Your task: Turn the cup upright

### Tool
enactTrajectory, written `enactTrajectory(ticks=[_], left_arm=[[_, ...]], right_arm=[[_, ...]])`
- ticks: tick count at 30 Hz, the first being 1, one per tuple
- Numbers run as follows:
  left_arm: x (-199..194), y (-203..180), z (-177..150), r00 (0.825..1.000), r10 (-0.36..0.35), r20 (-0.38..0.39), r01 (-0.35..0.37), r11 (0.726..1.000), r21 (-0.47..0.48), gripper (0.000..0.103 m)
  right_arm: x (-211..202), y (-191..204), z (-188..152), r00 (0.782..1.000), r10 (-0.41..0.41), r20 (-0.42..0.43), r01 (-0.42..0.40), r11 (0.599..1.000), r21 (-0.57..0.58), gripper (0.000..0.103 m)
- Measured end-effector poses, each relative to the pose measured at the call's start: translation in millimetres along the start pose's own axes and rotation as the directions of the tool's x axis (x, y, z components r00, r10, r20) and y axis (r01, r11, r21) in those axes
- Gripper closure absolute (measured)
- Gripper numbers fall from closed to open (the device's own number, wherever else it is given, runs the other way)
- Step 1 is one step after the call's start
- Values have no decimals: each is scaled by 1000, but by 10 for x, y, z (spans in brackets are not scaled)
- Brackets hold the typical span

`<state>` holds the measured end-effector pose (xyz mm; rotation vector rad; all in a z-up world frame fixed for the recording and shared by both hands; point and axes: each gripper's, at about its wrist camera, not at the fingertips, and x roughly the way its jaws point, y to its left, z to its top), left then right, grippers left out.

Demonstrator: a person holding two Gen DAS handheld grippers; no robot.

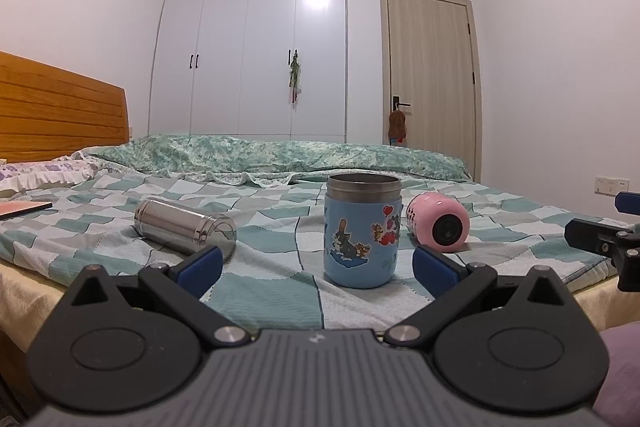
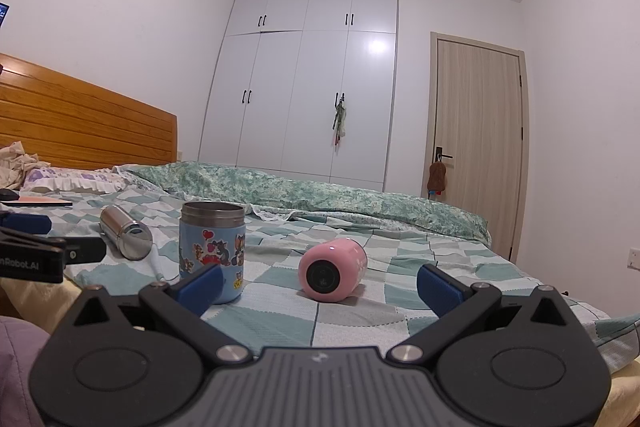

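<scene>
A blue cartoon cup [image 1: 362, 231] stands upright with its steel rim up on the checked bedsheet; it also shows in the right wrist view [image 2: 212, 251]. A pink cup [image 1: 438, 221] lies on its side to its right, base toward me [image 2: 332, 271]. A steel cup [image 1: 186, 227] lies on its side to the left [image 2: 125, 233]. My left gripper [image 1: 318, 267] is open and empty, just short of the blue cup. My right gripper [image 2: 318, 289] is open and empty, in front of the pink cup.
The bed [image 1: 280, 303] has a rolled green quilt [image 1: 280, 155] across the back and a wooden headboard [image 1: 60, 107] at left. A flat book [image 1: 24, 209] lies at far left. A white wardrobe [image 1: 256, 47] and a door [image 1: 432, 75] stand behind.
</scene>
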<state>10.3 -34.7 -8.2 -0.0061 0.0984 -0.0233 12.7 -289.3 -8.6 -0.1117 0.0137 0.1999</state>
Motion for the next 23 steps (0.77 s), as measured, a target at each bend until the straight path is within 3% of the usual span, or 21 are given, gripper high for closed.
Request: enactTrajectory(ticks=[23], left_arm=[[-8,-3,-4,1000,0,9,0,1000,3,0]], right_arm=[[2,0,3,1000,0,-1,0,1000,-2,0]])
